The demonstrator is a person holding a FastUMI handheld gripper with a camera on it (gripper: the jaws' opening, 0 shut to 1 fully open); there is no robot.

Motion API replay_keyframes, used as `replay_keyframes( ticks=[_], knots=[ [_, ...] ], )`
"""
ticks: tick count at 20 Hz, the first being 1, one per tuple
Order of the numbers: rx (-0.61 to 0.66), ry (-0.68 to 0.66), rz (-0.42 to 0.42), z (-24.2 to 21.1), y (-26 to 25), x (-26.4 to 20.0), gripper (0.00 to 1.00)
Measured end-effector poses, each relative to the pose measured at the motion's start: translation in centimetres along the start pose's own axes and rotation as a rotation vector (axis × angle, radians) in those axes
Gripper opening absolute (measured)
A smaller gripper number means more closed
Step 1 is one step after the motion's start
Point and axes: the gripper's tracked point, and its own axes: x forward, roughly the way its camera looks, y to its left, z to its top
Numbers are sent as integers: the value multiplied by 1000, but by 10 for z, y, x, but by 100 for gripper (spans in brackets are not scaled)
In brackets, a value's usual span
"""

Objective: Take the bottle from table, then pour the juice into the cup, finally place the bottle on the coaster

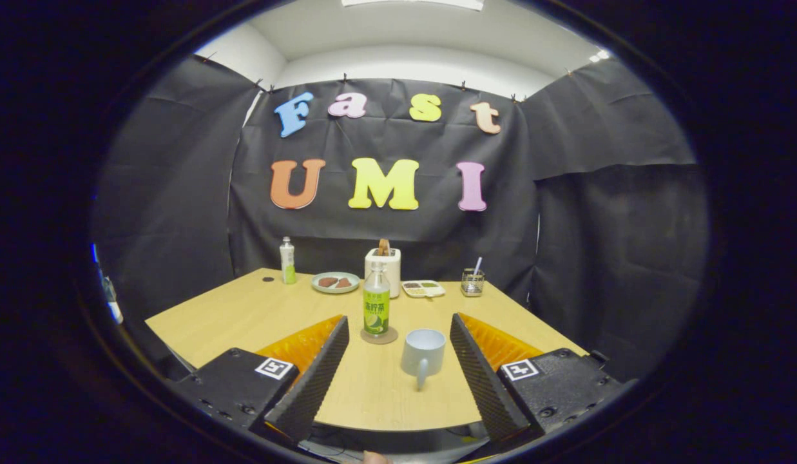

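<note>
Bottle: clear plastic bottle with a green label and white cap (376, 303), upright on a round brown coaster (379, 336) on the pale wooden table (243, 316) — ahead of the fingers, nearer the left one.
Cup: pale grey-blue ceramic mug (423, 352), handle toward the camera, just beside the bottle and between the fingers.
Gripper: tongs (398, 374) spread wide, pinching nothing, fingers well apart from the bottle.
Progress: by my reading, either nothing is started or everything is done — the bottle on the coaster fits both; the mug's contents are hidden.
Beyond: second small bottle (287, 260), green plate (335, 281), white toaster (383, 270), divided tray (423, 288), wire holder (473, 282).
</note>
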Motion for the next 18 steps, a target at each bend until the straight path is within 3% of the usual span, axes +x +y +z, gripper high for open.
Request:
replay_keyframes(
  ticks=[9, 18],
  knots=[
    [-7, -82, -6, 16, 12, -17, 100],
    [-6, -46, 2, 2, 15, -9, 100]
  ],
)
